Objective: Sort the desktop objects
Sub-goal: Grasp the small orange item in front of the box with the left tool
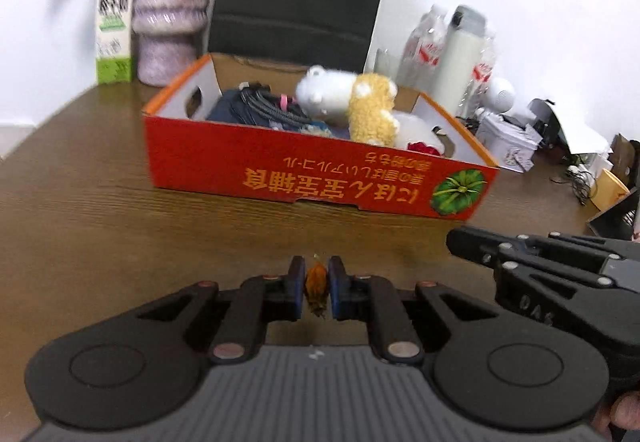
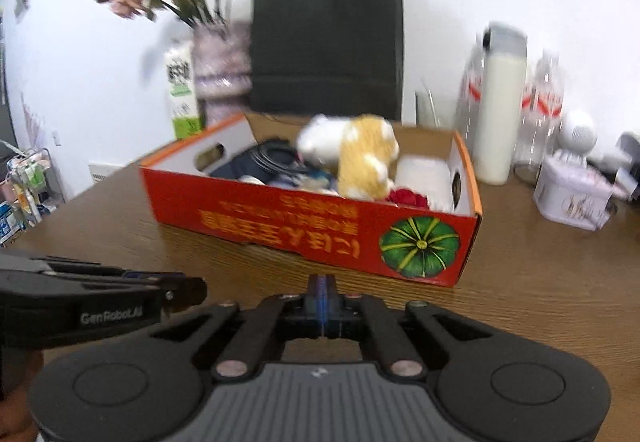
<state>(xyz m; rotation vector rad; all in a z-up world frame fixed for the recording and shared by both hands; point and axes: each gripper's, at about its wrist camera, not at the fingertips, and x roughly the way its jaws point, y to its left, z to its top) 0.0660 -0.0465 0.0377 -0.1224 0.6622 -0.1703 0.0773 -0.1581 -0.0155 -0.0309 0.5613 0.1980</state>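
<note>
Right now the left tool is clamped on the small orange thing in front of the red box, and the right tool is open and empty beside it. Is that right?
One detail is off. The right tool is not open: the right wrist view shows its jaws shut together with nothing between them. The rest holds: the left tool is clamped on the small orange thing in front of the red box.
</note>
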